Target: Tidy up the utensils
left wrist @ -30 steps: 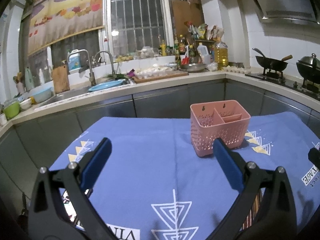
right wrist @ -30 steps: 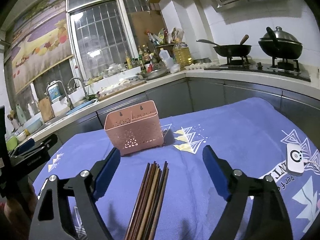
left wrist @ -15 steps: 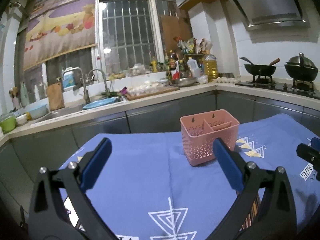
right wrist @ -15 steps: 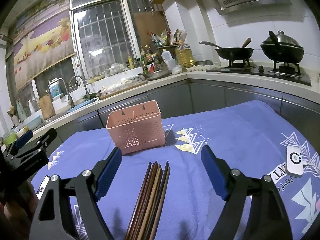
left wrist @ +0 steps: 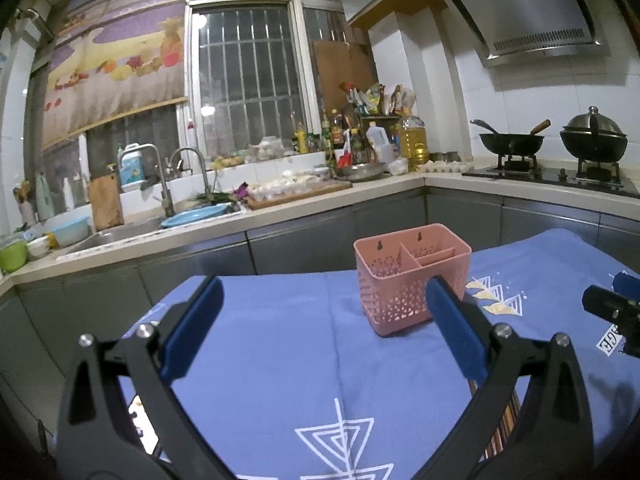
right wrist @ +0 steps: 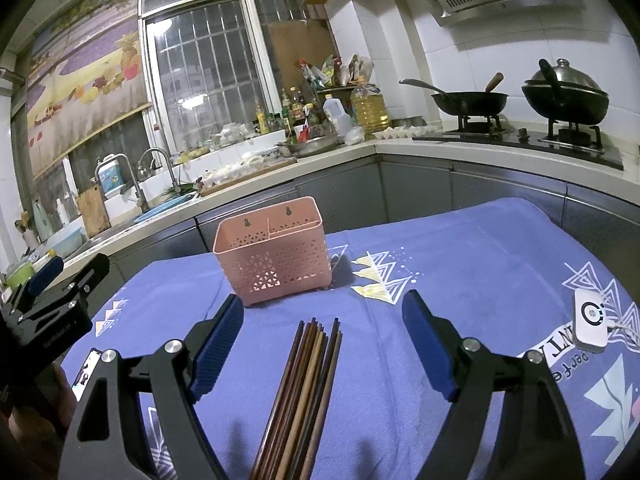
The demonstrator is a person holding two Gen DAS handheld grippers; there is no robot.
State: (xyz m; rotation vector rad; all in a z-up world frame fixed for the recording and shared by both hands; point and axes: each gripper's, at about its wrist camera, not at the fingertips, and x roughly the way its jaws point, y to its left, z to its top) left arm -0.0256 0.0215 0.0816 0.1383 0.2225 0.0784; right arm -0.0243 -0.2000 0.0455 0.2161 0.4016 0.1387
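A pink perforated utensil holder (right wrist: 273,258) with divided compartments stands empty on the blue cloth; it also shows in the left wrist view (left wrist: 408,276). A bundle of several wooden chopsticks (right wrist: 304,388) lies flat on the cloth in front of it, between the fingers of my right gripper (right wrist: 324,340), which is open and empty above them. My left gripper (left wrist: 320,320) is open and empty, held above the cloth left of the holder. A few chopstick ends (left wrist: 505,424) show behind its right finger.
The blue patterned tablecloth (right wrist: 460,264) covers the table. A small white device (right wrist: 590,325) lies at the right. A phone (right wrist: 86,372) lies at the left edge. Kitchen counter, sink (left wrist: 132,228) and stove with woks (right wrist: 472,100) stand behind.
Both grippers have tilted up and drawn back slightly, so the holder sits lower and farther in each view. Both stay open. Nothing on the table has moved.
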